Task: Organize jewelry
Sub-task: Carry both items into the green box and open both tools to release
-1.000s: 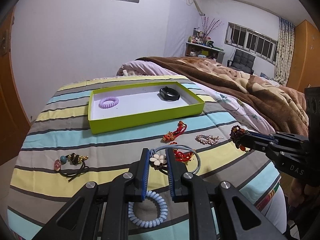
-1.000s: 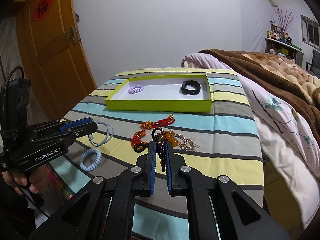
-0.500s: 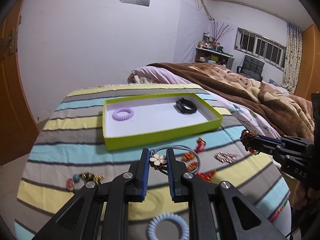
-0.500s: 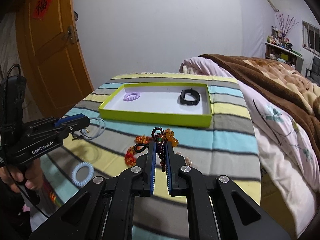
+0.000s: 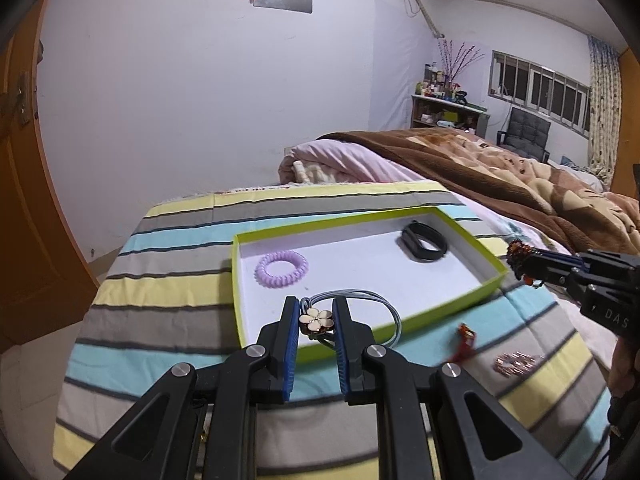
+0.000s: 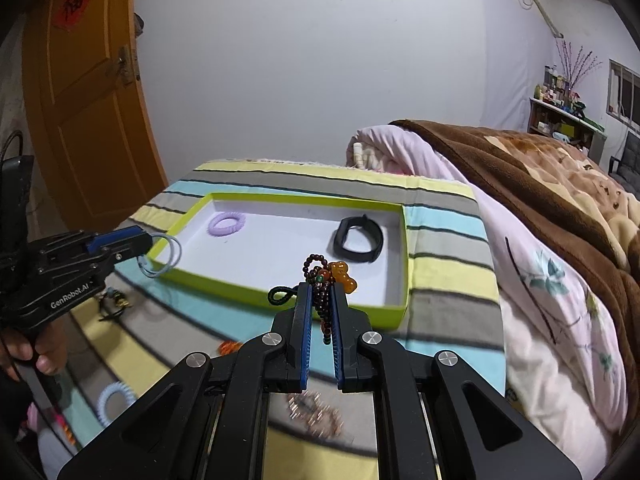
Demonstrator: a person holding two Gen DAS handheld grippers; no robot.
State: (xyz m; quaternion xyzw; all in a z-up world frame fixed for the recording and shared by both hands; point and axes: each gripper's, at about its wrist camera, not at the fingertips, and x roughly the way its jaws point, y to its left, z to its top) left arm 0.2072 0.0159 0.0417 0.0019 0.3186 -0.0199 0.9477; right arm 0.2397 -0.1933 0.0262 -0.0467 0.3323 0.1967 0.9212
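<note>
A lime-green tray (image 5: 486, 255) with a white floor lies on the striped cloth; it holds a purple coil hair tie (image 5: 282, 269) and a black band (image 5: 425, 241). My left gripper (image 5: 316, 316) is shut on a flower hair tie (image 5: 316, 321) whose grey-blue loops hang over the tray's near edge. My right gripper (image 6: 321, 300) is shut on a dark bead bracelet (image 6: 320, 280) with amber charms, held above the tray's near right part (image 6: 404, 304). The right gripper also shows in the left wrist view (image 5: 520, 258), and the left gripper in the right wrist view (image 6: 148, 246).
Loose on the cloth: a red knotted cord (image 5: 464, 340), a rose-gold chain (image 5: 516, 364), a pale blue coil tie (image 6: 116, 398), a dark beaded piece (image 6: 114, 300). A brown blanket (image 6: 540, 184) lies right; an orange door (image 6: 80, 92) stands left.
Both grippers have lifted off the cloth with their pieces and moved forward to the tray. The flower hair tie and bead bracelet now hang over its near side.
</note>
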